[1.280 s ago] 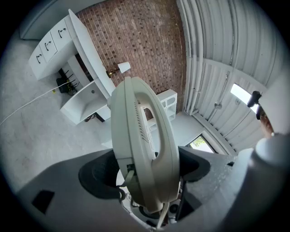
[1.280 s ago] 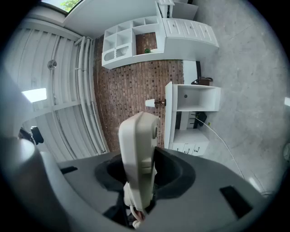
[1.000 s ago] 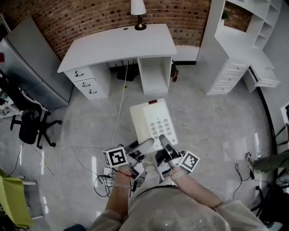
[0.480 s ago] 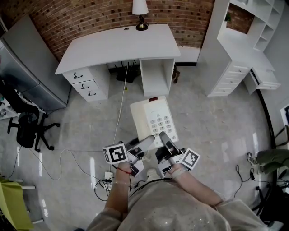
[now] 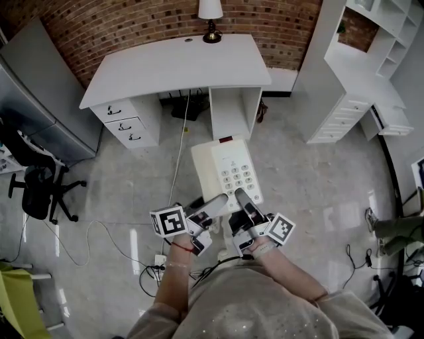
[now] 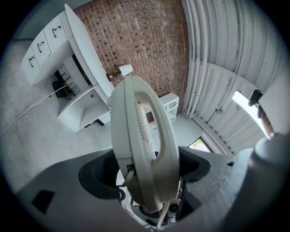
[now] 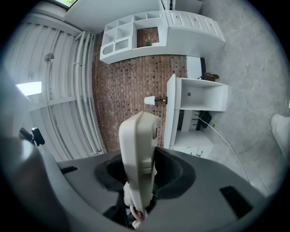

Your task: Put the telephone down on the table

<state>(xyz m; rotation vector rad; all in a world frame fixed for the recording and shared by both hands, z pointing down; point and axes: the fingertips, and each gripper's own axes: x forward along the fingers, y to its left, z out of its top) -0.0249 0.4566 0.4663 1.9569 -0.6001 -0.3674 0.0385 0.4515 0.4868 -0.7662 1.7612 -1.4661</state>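
Note:
A white desk telephone with a keypad is carried level above the floor, held at its near end by both grippers. My left gripper is shut on the handset side, which fills the left gripper view as the telephone between that gripper's dark jaws. My right gripper is shut on the keypad side; the right gripper view shows the telephone's edge clamped in that gripper. The white table stands ahead against the brick wall, with a lamp at its back edge.
Drawers and an open cubby sit under the table. A white shelf unit stands at the right, a grey cabinet and a black office chair at the left. A cable runs across the floor to a power strip.
Both grippers have carried the telephone forward toward the table, which now stands closer in the head view. The grip on the telephone is unchanged.

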